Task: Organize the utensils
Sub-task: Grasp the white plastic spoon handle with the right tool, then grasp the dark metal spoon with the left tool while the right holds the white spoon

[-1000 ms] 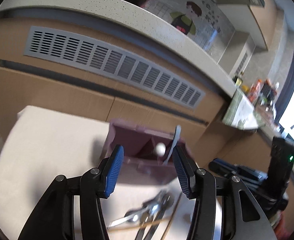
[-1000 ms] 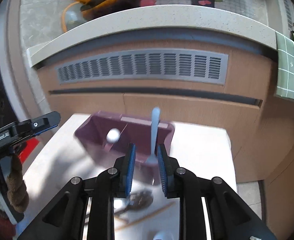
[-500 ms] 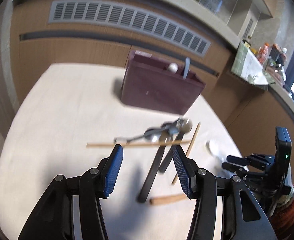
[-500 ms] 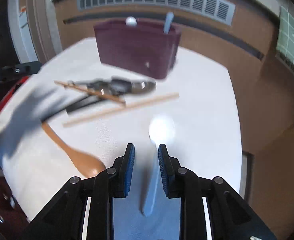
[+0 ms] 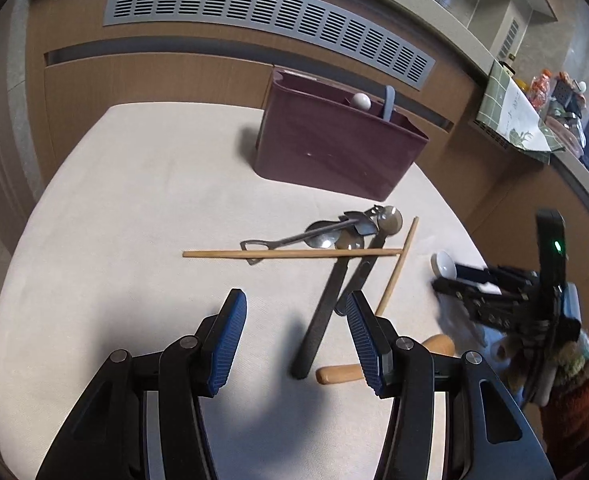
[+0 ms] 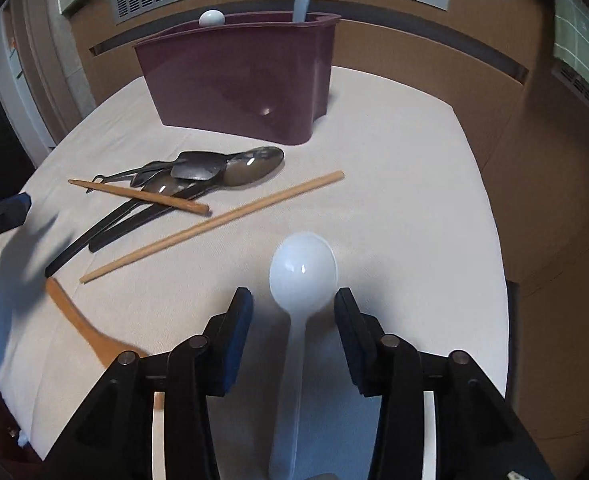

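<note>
Fingers of your right gripper [image 6: 293,309] had just been opening and stood wide apart, the white plastic spoon [image 6: 301,276] lying flat on the table [image 6: 406,184] between them, its handle running back under the tool; neither pad touched it, so it looked lined up for a pinch, not yet gripped. Fingers of your left gripper [image 5: 296,330] stood parted and empty above bare tabletop, with the black handle of one steel spoon [image 5: 321,322] just beyond the gap and a wooden spoon [image 5: 344,373] partly behind the right-hand finger. You held both tools tilted steeply down toward the table from its near side, the right one close over its spoon, the left one hovering over the loose heap. Items still loose: a cluster of steel spoons [image 6: 230,168], bowls overlapping, lying near the foot of the holder; two wooden chopsticks [image 6: 210,227], one lying across the black handles, the other on the cloth between the cluster and the white spoon. Items already stowed: a white-tipped utensil [image 6: 211,18] and a pale blue handle [image 6: 301,3], both standing in the maroon utensil holder [image 6: 238,80], upright at the far side of the table. The pieces probably lay heaped so that you would lift them singly; most of the sorting appeared to remain.
</note>
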{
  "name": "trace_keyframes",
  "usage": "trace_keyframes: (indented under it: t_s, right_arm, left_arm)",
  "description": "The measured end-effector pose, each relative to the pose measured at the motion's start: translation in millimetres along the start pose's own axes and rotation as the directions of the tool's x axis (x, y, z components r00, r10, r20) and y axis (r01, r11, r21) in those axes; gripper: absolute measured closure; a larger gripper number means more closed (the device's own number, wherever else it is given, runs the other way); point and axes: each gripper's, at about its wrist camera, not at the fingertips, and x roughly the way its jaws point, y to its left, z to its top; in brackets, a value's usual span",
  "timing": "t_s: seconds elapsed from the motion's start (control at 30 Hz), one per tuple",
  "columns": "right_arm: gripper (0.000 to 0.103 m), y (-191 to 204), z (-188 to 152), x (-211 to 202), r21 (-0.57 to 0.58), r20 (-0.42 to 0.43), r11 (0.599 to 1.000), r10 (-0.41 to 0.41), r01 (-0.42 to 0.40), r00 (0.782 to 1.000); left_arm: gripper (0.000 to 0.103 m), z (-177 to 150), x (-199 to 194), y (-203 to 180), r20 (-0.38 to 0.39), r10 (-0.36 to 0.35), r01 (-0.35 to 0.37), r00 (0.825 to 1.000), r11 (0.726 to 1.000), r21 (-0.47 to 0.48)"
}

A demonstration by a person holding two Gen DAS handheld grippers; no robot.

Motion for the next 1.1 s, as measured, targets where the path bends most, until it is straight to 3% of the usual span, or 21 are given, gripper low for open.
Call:
trace_keyframes:
  t_s: [0.17,0.2,0.27,0.4,0.57,0.8,1.1]
  right_arm:
    - [0.060,-4,18,11,0.031,-0.007,1.000,-0.003,0.003,1.000]
    - [0.061,-3,19,12,0.033,-0.011,0.999,-0.006,0.006,1.000]
    - [0.073,-2,20,11,0.038,-0.005,0.999,-0.016,0.016,1.000]
    - [0.072,-2,12,-3,0.052,0.039,0.998,-0.033,0.031,0.999]
    - [0.072,-10,0,-31,0.124,0.097,0.992,-0.001,-0.011,0.995]
    - [0.072,-8,-11,-43,0.129,0.106,0.991,0.027,-0.041,0.994]
    - [0.072,-15,-16,-43,0.156,0.108,0.987,0.024,-0.041,0.994]
  left_arm:
    - [0.050,-3,2,-5,-0.014,-0.003,0.003,1.000,1.000,0.030]
    - [0.050,-3,3,-6,-0.017,-0.001,0.002,1.000,0.999,0.040]
    - [0.050,-5,5,-8,-0.026,0.001,0.000,1.000,0.998,0.059]
    - [0.050,-5,14,-11,-0.056,-0.020,0.024,0.998,0.996,0.085]
    - [0.050,22,33,-11,-0.060,-0.022,0.029,0.998,0.993,0.117]
    - [0.050,74,73,24,-0.079,-0.016,0.017,0.997,1.000,0.016]
    - [0.050,64,83,49,-0.177,-0.059,0.053,0.983,0.998,-0.040]
